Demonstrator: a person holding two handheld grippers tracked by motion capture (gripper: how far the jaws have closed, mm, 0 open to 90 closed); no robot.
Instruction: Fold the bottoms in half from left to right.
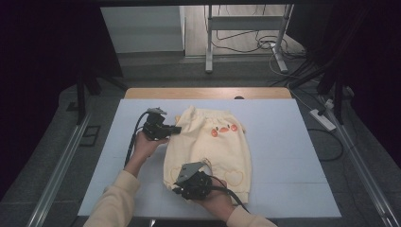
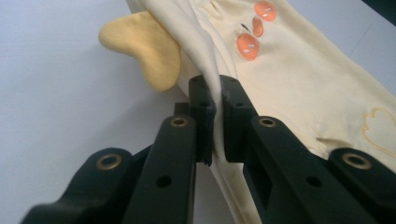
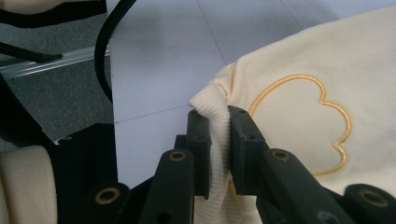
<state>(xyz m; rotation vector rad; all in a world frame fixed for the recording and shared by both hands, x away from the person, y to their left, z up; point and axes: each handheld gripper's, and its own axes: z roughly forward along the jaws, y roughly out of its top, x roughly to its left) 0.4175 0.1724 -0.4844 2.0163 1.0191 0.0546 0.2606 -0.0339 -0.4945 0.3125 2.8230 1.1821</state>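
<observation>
Pale yellow trousers (image 1: 213,146), flat on table

Bare white counter (image 1: 293,156) lies open right of the yellow garment (image 1: 222,146) and beyond it toward the wooden edge (image 1: 208,93). On the left, the left gripper (image 1: 176,129) and its cable (image 1: 134,137) block the near passage.

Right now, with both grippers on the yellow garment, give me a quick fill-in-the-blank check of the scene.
1. The left gripper is shut on the ____ edge of the yellow garment.
2. The right gripper pinches a ribbed ____.
3. The small appliqués near the waist are coloured ____.
4. The garment lies on a ____ table.

Missing words: waistband; cuff; orange; white
</observation>
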